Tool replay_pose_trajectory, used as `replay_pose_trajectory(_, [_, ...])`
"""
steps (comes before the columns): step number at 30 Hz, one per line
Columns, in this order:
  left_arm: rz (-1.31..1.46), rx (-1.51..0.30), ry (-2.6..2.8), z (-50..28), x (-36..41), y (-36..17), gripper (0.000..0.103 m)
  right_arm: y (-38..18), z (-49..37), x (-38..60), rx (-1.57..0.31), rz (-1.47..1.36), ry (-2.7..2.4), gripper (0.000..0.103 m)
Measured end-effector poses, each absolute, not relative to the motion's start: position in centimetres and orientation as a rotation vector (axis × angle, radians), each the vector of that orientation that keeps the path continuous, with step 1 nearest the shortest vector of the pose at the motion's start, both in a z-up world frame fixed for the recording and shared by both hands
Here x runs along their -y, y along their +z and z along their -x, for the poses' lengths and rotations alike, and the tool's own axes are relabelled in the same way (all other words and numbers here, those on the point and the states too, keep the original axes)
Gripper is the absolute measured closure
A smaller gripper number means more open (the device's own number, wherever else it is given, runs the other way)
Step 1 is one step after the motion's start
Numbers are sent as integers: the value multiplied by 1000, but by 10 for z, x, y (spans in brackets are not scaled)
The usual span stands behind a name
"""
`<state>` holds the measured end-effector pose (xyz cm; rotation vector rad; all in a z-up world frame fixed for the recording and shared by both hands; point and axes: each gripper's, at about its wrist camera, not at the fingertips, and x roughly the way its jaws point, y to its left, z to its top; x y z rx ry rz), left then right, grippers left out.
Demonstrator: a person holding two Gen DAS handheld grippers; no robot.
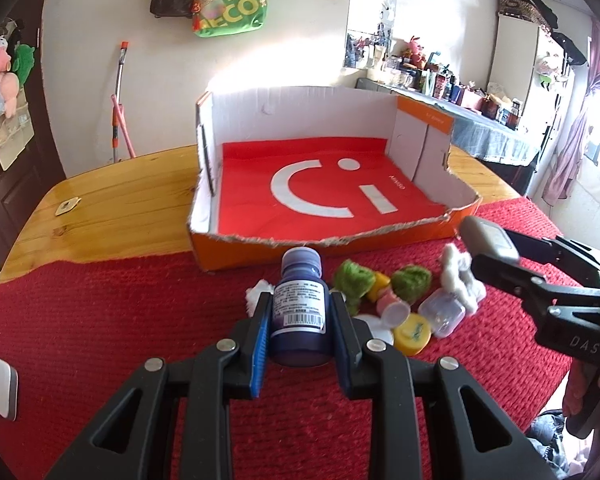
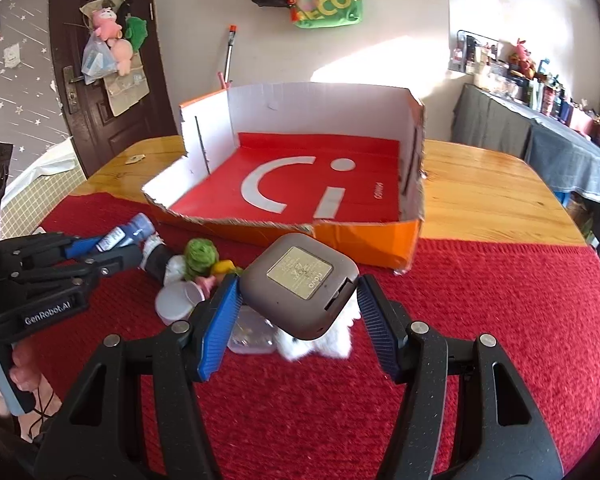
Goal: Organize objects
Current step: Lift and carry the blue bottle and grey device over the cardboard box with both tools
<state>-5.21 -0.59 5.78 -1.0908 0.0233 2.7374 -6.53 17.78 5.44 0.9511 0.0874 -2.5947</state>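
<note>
Box holds nothing; my left fingers pinch the blue bottle, right fingers the grey case, pile unsorted

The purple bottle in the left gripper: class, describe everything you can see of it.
The purple bottle is small, seemingly plastic, with a round purple screw cap and a white printed label bearing a barcode. The left gripper clamps its body between blue pads, cap pointing forward toward the orange box. It is held above the red cloth.
</note>
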Motion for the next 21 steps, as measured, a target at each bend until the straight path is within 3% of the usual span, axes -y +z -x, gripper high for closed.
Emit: replay_pose_trajectory(21, [1073,-14,2685,99,-14,76,75,73,101,-158,-114,-934,-2549,45])
